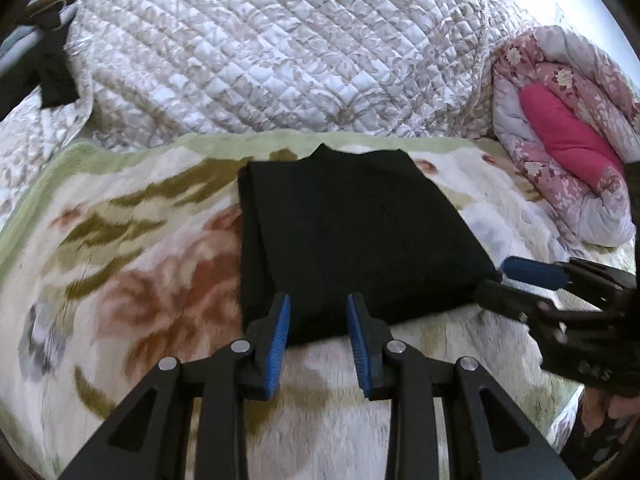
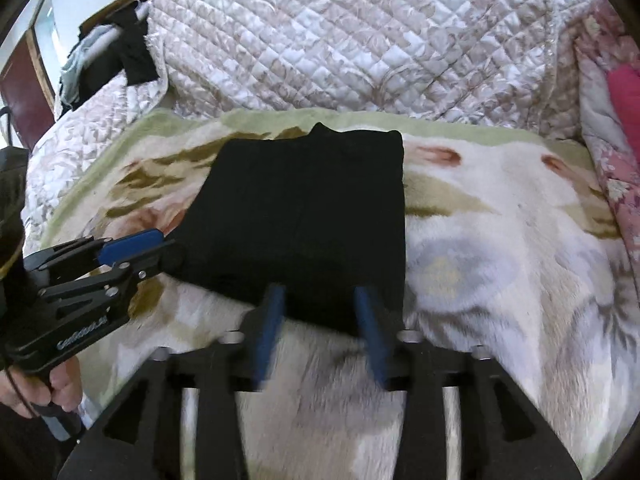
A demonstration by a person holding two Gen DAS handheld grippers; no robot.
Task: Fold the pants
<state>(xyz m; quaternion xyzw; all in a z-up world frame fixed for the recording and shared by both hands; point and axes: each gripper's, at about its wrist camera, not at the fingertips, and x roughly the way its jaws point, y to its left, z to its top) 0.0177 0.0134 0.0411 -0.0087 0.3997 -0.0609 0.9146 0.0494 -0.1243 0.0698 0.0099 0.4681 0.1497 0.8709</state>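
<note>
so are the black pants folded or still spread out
Folded. The black pants lie as a compact rectangle on the floral blanket, with stacked layers showing along one side edge and no legs trailing out.

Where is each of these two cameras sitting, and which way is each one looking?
Left wrist view: rides the left gripper, looking down along its open fingers at the folded black pants; the right gripper shows at right.
Right wrist view: rides the right gripper, aimed down at the pants' near edge; the left gripper and a hand show at left.
Shared: pants, floral blanket, quilted cover.
</note>
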